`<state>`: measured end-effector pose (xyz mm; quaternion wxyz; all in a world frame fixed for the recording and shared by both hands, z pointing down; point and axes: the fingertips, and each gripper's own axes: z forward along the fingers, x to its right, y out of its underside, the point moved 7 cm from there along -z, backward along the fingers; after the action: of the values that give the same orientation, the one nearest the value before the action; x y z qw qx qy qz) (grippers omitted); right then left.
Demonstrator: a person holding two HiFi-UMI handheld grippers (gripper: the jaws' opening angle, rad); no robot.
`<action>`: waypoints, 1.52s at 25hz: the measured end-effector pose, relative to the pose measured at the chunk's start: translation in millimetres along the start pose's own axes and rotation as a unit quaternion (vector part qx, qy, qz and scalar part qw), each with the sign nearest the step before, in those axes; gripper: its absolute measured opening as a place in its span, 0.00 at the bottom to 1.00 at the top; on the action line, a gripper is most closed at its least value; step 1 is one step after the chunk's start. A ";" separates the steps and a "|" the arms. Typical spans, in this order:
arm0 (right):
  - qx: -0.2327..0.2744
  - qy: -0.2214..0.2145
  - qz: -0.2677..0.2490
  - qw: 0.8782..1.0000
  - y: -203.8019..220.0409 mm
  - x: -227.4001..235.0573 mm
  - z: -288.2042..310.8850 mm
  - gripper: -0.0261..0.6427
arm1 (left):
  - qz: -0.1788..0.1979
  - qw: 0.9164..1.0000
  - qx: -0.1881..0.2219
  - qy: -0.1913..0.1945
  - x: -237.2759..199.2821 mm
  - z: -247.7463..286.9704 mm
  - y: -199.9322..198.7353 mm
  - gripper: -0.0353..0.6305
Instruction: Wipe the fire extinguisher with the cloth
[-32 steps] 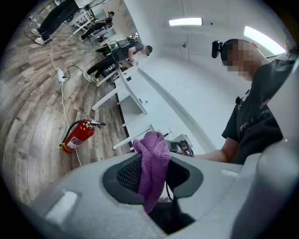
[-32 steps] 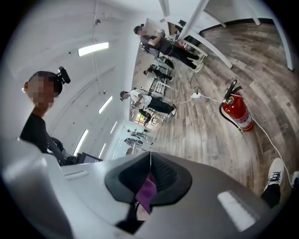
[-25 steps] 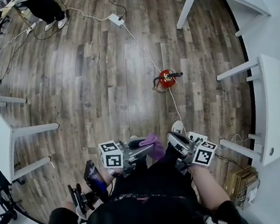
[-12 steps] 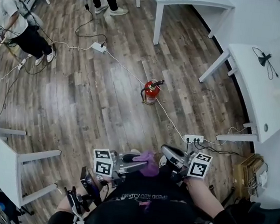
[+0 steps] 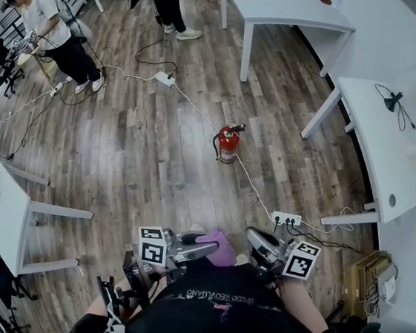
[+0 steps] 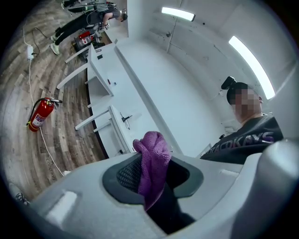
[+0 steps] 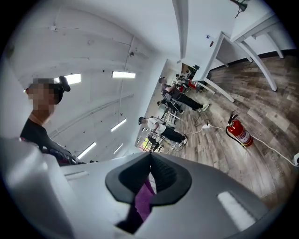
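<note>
Fire extinguisher (image 5: 228, 143): red, standing upright on the wood floor (image 5: 135, 154) in the open middle of the room, well ahead of both grippers and touched by neither. A white cable (image 5: 254, 188) runs along the floor right beside its base.
Cloth (image 5: 219, 247): purple and bunched into a soft wad. It is held up close to the person's body, well apart from the extinguisher.
Left gripper (image 5: 202, 247): jaws partly closed, pinching the cloth between the dark pads. A tuft of cloth pokes out past the tips and a strip hangs below them.
Right gripper (image 5: 253, 238): jaws brought together, tips meeting. Its own view shows a sliver of purple in the slot under the tips. I cannot tell whether that cloth is pinched or only lies behind.
Grippers together: side by side at the bottom of the head view, tips turned toward each other, with the cloth between them.
Power strip (image 5: 286, 219): white, on the floor between the grippers and the extinguisher, joined to the cable.
Tables (image 5: 379, 137): white, along the right wall and at the top of the head view.
Other people (image 5: 56, 29): at the far left and top edge, well away.
</note>
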<state>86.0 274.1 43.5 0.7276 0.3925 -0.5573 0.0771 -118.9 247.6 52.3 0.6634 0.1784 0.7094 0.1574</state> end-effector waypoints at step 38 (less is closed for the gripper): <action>-0.117 -0.049 -0.003 0.992 51.9 -33.1 -99.8 0.04 | -0.008 0.988 0.127 -0.085 74.4 19.8 108.2 0.22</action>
<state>120.2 385.8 32.8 0.7405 0.3093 -0.5966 -0.0101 -98.6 377.7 34.8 0.6945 0.2684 0.6661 0.0448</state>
